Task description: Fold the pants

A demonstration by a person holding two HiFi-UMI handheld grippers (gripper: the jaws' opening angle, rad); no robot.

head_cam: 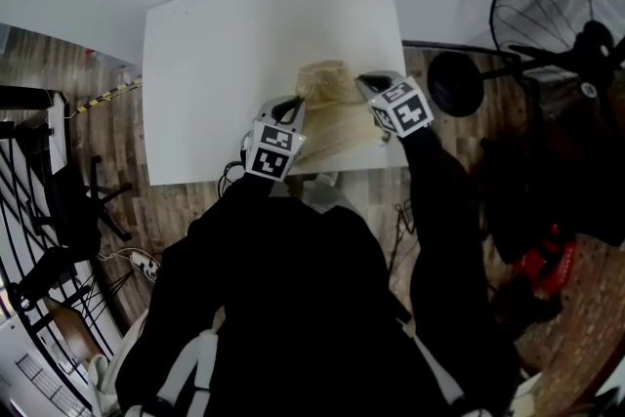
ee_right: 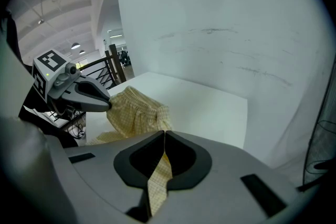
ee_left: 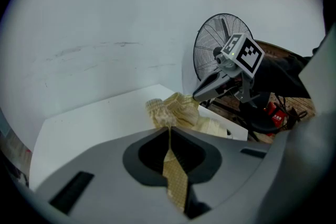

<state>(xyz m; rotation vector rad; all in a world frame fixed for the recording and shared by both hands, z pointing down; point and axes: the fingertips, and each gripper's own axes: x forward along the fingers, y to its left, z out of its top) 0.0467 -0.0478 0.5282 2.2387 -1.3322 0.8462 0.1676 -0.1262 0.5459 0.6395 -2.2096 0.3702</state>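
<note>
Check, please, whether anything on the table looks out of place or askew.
The pants lie crumpled in a heap near the front edge of the table, not spread flat; the left gripper and right gripper each pinch a fold. Nothing else stands out.

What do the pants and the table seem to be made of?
The pants look like thin woven fabric, maybe cotton: pale yellow with a fine check, matte, wrinkling softly. The table looks like a smooth, white, matte board, perhaps laminate; its core cannot be told.
</note>
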